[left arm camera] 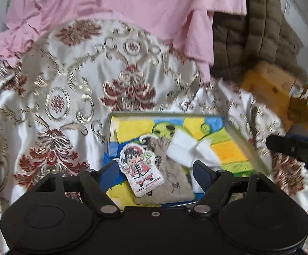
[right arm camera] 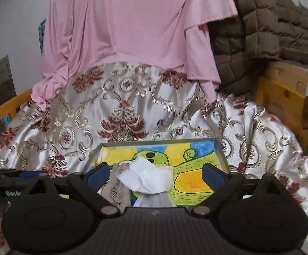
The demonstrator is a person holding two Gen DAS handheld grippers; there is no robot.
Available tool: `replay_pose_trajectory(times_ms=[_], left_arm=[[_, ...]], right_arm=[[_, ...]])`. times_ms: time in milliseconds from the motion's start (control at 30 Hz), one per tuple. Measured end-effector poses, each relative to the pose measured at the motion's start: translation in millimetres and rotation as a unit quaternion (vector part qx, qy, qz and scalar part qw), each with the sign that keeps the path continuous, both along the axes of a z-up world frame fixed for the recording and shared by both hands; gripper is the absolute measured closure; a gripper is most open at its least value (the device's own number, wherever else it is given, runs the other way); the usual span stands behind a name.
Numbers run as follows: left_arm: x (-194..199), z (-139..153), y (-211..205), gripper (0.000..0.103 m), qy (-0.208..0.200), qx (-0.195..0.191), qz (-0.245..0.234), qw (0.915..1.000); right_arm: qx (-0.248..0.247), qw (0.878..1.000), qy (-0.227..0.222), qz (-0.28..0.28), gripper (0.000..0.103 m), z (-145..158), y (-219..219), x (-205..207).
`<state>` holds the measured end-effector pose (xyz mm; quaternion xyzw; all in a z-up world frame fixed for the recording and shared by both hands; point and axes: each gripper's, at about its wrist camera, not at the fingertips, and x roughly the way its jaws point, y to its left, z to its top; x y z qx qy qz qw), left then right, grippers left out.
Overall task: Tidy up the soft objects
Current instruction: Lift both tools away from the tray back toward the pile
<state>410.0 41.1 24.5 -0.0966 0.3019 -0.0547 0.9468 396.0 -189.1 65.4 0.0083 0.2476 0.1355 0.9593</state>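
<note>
Where the shallow grey-rimmed tray (left arm camera: pixel 244 137) with its yellow, blue and green cartoon lining lies on the white satin bedspread (left arm camera: pixel 54 97) patterned in gold scrolls and red flowers, a grey sock (left arm camera: pixel 175 182) with a cartoon card tag (left arm camera: pixel 142 173) rests inside it, touching a crumpled white sock (left arm camera: pixel 188 150). The left gripper (left arm camera: pixel 157 170) hovers over the grey sock, fingers wide and empty. The right gripper (right arm camera: pixel 155 173) stands over the white sock (right arm camera: pixel 147 179), fingers also spread and gripping nothing. Beyond, a pink garment (right arm camera: pixel 128 27) and a brown quilted jacket (right arm camera: pixel 260 29) hang.
</note>
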Motion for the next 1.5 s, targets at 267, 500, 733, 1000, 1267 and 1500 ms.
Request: replay_pose_trajectory(times_ms=[267,500,733,1000,1267,1500], left_arm=[[-64,42,-3,0.012,-0.060,-0.027,0.010,0.9978],[-124,60,-13,0.010,-0.098,-0.044,-0.016,0.9941],[-174,65,-22,0.005,-0.129,-0.033,-0.031,0.9906],[-228,56,-34,0.003,-0.151,-0.012,-0.046,0.9874],[-273,36,-39,0.002,-0.155,-0.001,-0.052,0.9865],[-300,18,-37,0.002,-0.152,0.009,-0.053,0.9870]], right_arm=[[0.013,0.999,-0.047,-0.002,0.001,34,-12,-69],[0.011,0.995,-0.095,-0.023,0.001,50,-25,-132],[0.004,0.992,-0.120,-0.032,0.000,53,-35,-189],[-0.010,0.989,-0.138,-0.044,0.000,49,-39,-245],[-0.042,0.989,-0.136,-0.049,0.000,35,-31,-290],[-0.072,0.988,-0.121,-0.061,0.000,18,-23,-314]])
